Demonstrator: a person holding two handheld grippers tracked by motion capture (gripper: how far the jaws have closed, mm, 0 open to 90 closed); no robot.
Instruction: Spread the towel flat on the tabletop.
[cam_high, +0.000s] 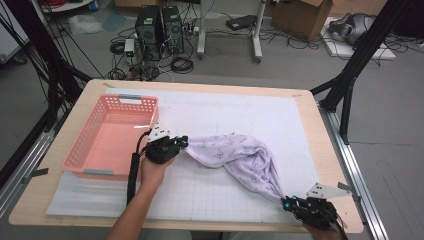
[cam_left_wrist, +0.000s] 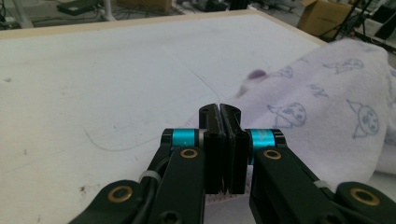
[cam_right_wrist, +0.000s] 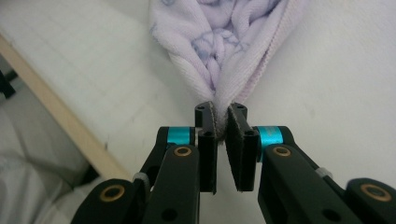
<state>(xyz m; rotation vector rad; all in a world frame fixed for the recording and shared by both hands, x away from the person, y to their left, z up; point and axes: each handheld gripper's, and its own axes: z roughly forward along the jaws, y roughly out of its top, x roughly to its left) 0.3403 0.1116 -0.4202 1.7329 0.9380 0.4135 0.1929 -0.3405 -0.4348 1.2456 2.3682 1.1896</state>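
The left hand (cam_high: 152, 172) comes up from the bottom edge, its arm stretched forward over the counter (cam_high: 310, 145). It holds the left tongs (cam_high: 183, 142) low, pointing to the right, just beside the pink basket (cam_high: 107, 137). The right hand (cam_high: 320, 232) sits at the near right corner of the counter, and the right tongs (cam_high: 286, 202) point up and to the left.

A soft towel (cam_high: 240, 157), pale purple with little drawings, lies bunched on the white mat (cam_high: 225, 107) and stretches between the two tongs. The left tongs are squeezed tight together on one end of it; in the left gripper view the towel (cam_left_wrist: 327, 116) spreads out to the right of the jaws. The right tongs (cam_right_wrist: 221, 116) pinch the other end, which gathers into a narrow point between the pads, with a thin gap left lower down.
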